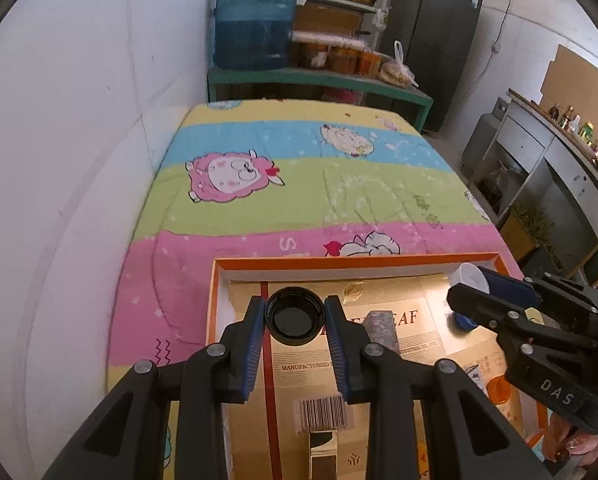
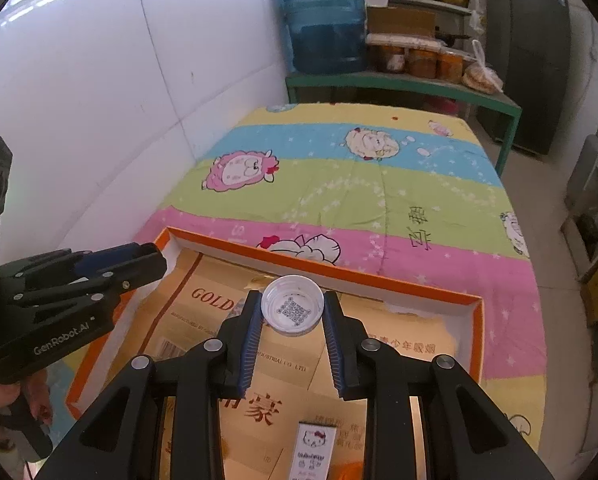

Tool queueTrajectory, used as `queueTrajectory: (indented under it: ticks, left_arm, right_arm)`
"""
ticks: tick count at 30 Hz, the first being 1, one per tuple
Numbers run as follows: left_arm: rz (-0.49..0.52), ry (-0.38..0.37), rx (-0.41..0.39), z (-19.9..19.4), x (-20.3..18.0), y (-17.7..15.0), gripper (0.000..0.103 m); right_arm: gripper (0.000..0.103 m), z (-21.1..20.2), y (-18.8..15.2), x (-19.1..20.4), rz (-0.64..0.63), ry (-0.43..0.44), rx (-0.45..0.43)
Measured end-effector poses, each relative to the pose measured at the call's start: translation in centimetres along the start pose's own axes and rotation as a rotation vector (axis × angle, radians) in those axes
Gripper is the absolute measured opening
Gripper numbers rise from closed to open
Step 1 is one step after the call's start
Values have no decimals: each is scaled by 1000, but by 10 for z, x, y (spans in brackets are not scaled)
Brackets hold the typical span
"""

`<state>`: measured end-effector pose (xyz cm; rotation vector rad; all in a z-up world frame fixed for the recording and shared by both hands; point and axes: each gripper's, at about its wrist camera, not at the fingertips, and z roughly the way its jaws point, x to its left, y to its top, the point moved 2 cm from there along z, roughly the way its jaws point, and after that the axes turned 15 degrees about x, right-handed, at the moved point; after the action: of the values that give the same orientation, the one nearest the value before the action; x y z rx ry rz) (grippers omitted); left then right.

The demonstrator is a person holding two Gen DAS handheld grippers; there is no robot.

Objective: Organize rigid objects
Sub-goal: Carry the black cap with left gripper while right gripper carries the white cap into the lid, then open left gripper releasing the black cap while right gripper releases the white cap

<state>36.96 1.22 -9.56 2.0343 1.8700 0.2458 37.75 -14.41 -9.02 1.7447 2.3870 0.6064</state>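
Caps: left gripper [image 1: 295,312] jaws clench a round black cap [image 1: 295,317]; right gripper [image 2: 292,312] jaws clench a white QR-printed cap [image 2: 292,309] over the "GOLD"-lettered box [image 2: 475,320].

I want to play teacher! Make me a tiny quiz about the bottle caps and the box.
1. True or false: the left gripper holds a black bottle cap.
2. What is printed inside the white bottle cap in the right gripper? A) a star B) a QR code C) a sheep
3. Fill in: both caps are held above the orange-rimmed ____, which sits on the striped bedsheet.

Key: 1 true. 2 B. 3 box: its floor is lined with flattened gold cartons.
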Motion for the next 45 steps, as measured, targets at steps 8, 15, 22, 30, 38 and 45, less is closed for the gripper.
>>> queueTrajectory:
  ticks: [8, 15, 22, 30, 38, 45]
  left_arm:
    - [-6, 9, 33, 19, 5, 3, 31]
    - [-8, 12, 51, 31, 7, 2, 31]
    - [-13, 14, 68, 40, 9, 1, 31]
    - [-18, 9, 86, 47, 12, 1, 31]
    - [-18, -2, 96, 50, 12, 1, 31]
    - [-28, -4, 81, 47, 14, 0, 36]
  right_arm:
    - [30, 30, 7, 2, -34, -29, 75]
    - [30, 46, 7, 1, -44, -31, 106]
    - [30, 54, 8, 0, -47, -36, 122]
    - [31, 63, 7, -1, -47, -35, 143]
    - [31, 64, 7, -1, -50, -36, 148]
    - [35, 64, 8, -2, -43, -27, 142]
